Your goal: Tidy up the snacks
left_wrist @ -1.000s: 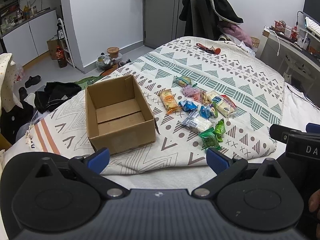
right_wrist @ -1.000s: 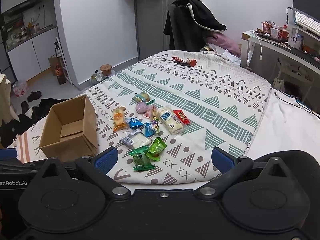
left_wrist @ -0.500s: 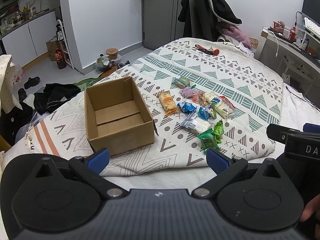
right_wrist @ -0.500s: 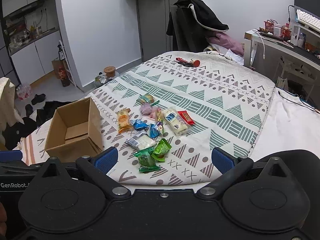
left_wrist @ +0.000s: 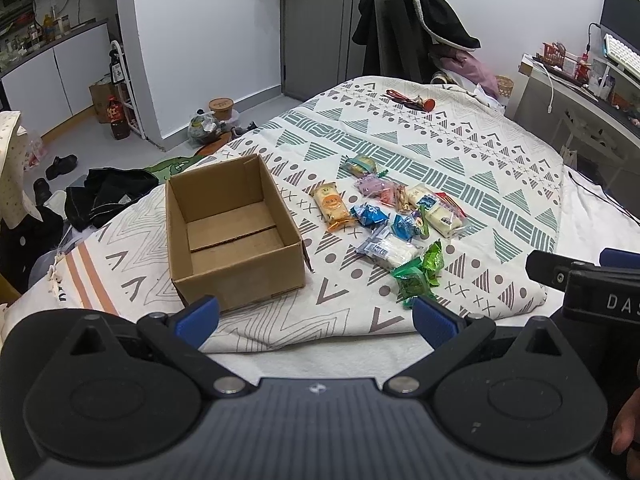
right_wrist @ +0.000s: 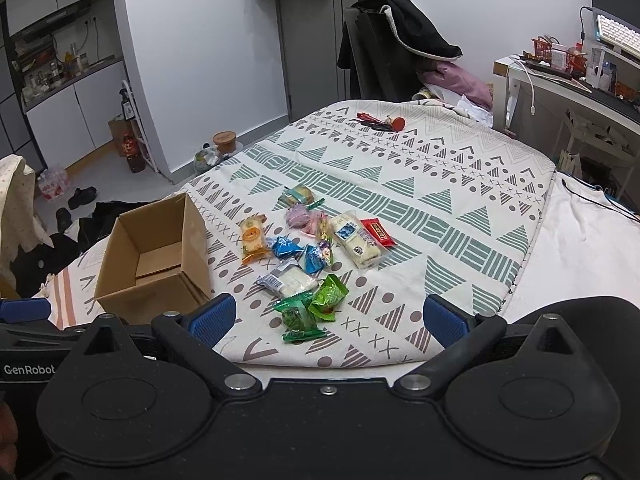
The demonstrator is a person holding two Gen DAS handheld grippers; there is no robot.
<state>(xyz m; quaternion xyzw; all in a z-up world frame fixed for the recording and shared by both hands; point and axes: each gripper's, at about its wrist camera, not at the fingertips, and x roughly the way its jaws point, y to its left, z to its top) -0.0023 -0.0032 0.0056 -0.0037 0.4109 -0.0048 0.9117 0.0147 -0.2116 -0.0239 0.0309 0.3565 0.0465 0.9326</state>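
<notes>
Both grippers were just hanging over the near edge of the bed, not touching anything. The left gripper had its blue fingers spread wide apart with nothing between them, and the right gripper was the same, wide open and empty.

The cardboard box sat on the patterned blanket with its flaps open and nothing inside as far as I could see. The snacks were all in a loose pile just to the right of the box, not touching it. Closest to the box was an orange packet, lying flat. Past that were two small blue packets, then a clear pack with white stuff in it a bit nearer the bed's edge. Two green packets were the nearest to the grippers, overlapping each other a little. Farther from the box was a long white packet with a red bar right against it, plus a pinkish bag and a teal-striped one toward the far side of the pile.

A dark coat was draped over a chair beyond the far end of the bed.
</notes>
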